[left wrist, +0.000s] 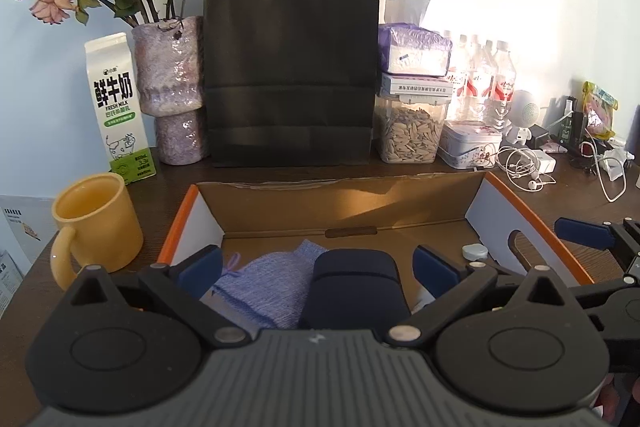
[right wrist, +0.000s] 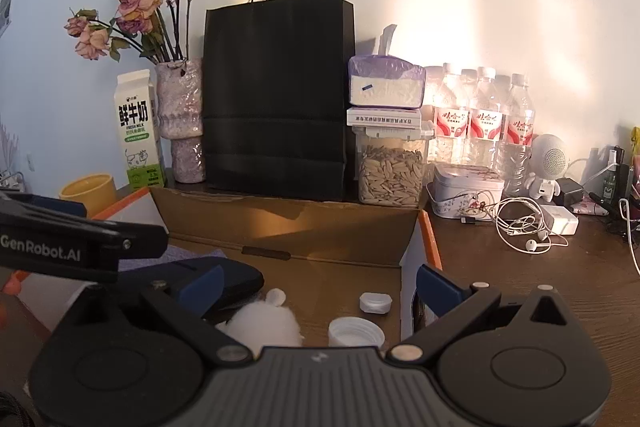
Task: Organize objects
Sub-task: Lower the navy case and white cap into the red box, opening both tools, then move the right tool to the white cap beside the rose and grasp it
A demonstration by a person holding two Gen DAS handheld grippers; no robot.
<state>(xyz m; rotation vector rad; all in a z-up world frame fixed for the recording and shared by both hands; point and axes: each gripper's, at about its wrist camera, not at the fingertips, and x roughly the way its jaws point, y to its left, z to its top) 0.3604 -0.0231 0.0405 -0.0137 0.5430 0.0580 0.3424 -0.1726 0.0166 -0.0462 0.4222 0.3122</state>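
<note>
Cardboard box point(left wrist: 344, 211) sits under my two tools, both spread wide and holding nothing: left tool point(left wrist: 318, 267) over a dark case point(left wrist: 354, 291), right tool point(right wrist: 320, 287) over a white cap point(right wrist: 356, 333).

Brown cardboard box point(left wrist: 360, 203) with orange edges, lavender knit cloth point(left wrist: 272, 279), navy case point(left wrist: 354, 291), yellow mug point(left wrist: 96, 223), black paper bag point(left wrist: 292, 63), white-and-green milk carton point(left wrist: 118, 107).

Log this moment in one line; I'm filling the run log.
left claw: open, over dark case | right claw: open, empty | cardboard box: holds case, blue cloth
</note>
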